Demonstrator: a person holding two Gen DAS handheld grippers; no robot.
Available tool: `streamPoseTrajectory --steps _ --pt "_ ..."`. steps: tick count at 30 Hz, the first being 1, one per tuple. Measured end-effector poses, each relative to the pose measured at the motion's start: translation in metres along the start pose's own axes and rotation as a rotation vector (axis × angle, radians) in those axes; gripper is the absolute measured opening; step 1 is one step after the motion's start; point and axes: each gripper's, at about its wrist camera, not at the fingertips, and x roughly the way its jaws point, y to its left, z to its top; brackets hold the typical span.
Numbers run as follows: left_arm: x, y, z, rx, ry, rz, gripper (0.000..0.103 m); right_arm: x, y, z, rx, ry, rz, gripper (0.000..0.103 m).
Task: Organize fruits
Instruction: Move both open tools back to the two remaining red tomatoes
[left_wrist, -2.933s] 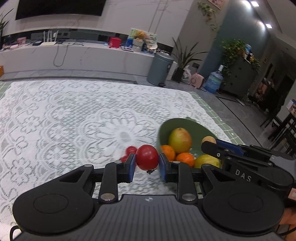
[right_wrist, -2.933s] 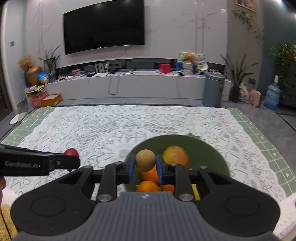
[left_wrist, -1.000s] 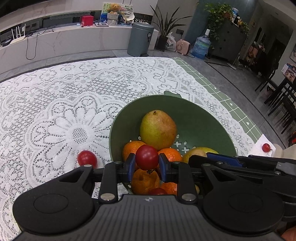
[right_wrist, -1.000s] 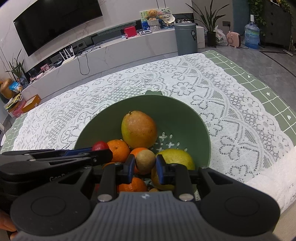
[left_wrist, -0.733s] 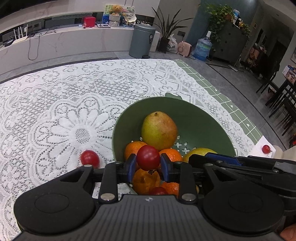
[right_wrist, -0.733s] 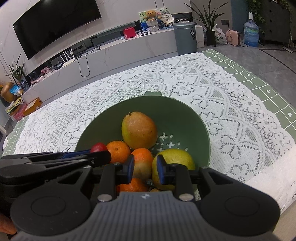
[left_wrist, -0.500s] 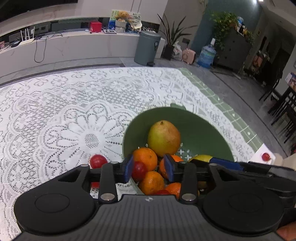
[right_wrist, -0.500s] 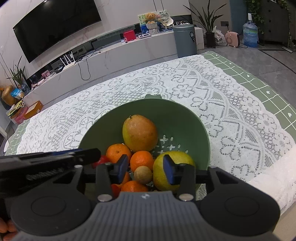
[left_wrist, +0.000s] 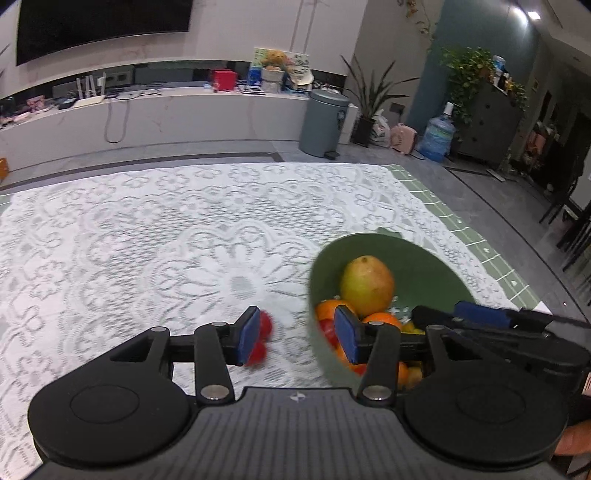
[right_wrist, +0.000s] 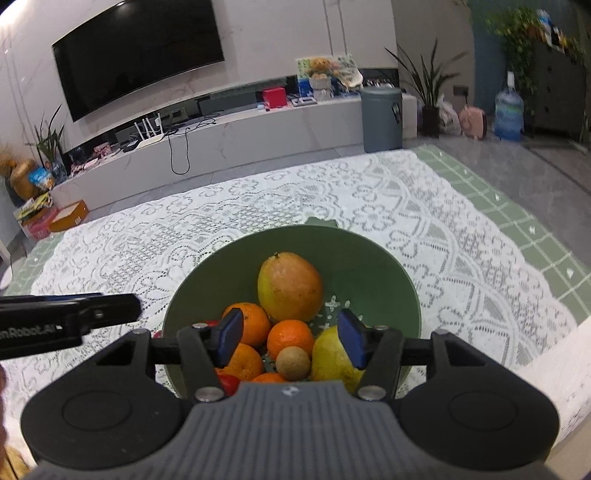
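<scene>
**A:** What can actually be made out near the green bowl (right_wrist: 373, 258)? Half of it seems blocked.

**B:** Quite a bit is hidden. In the left wrist view, the small red fruits (left_wrist: 260, 341) on the lace tablecloth (left_wrist: 147, 240), just left of the bowl, are blurred and partly covered by a blue pad, so whether it's one or two can't be told. The bowl's near side is cut off by the gripper bodies in both views.

**A:** And the grippers?

**B:** The left gripper (left_wrist: 295, 334) is spread wide with nothing held; its right finger is seen over the bowl's left rim. The right gripper (right_wrist: 290, 338) is also opened wide and empty, hung over the bowl's near half.

**A:** Inside the bowl?

**B:** A big smooth pear-shaped fruit (right_wrist: 288, 288), yellow blushed orange, is seen at the middle. Dimpled oranges (right_wrist: 290, 338) are piled in front of it, a small matte tan ball-shaped fruit (right_wrist: 293, 363) is sat nearest the camera, and a yellow-green fruit (right_wrist: 328, 360) is half hidden behind the right pad. A glossy red fruit (right_wrist: 229, 384) is only partly visible at the near left. Cross-shaped drain holes are punched in the bowl's floor.
</scene>
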Motion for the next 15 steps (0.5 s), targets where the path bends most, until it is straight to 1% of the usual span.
streamPoseTrajectory --steps 3,6,14,15 --pt "-0.01 0.012 -0.003 -0.007 -0.005 0.02 0.055 -0.005 0.009 -0.002 -0.055 -0.027 -0.003 0.055" --pt "-0.019 0.024 -0.008 -0.007 -0.012 0.034 0.055 -0.009 0.019 -0.003 -0.119 -0.055 0.016 0.055" --pt "-0.038 0.053 -0.018 -0.003 -0.033 0.035 0.055 -0.017 0.049 -0.01 -0.26 -0.109 0.146 0.053" --pt "-0.039 0.056 -0.02 -0.001 -0.033 0.034 0.055 -0.017 0.054 -0.011 -0.278 -0.113 0.16 0.05"
